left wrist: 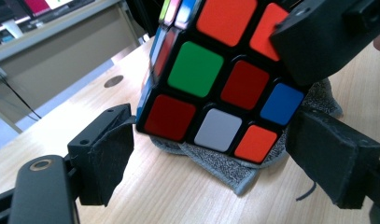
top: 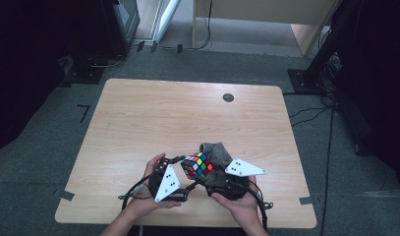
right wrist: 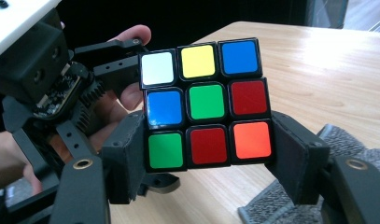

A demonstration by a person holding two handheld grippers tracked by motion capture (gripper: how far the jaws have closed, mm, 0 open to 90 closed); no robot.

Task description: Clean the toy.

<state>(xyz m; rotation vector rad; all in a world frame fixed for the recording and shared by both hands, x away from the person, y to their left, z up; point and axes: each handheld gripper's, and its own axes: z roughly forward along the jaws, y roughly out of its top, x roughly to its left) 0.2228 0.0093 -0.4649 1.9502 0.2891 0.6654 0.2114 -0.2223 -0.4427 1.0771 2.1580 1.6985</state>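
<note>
The right claw [right wrist: 204, 154] clamps the bottom layer of the puzzle cube [right wrist: 204, 102] between its pads, holding it just above the bench [top: 187, 113]. The left claw [left wrist: 211, 154] stands part open with the cube's lower corner between its jaws, not gripping. A layer turn looks in hand; next the left claw must close squarely. A grey cloth [left wrist: 225, 165] lies under the cube and could snag.

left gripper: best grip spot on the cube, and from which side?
Take the cube by its free upper layers, from its open side opposite the right gripper, whose pads clamp the bottom row's flat sides. The left gripper stands open around a lower corner.
</note>
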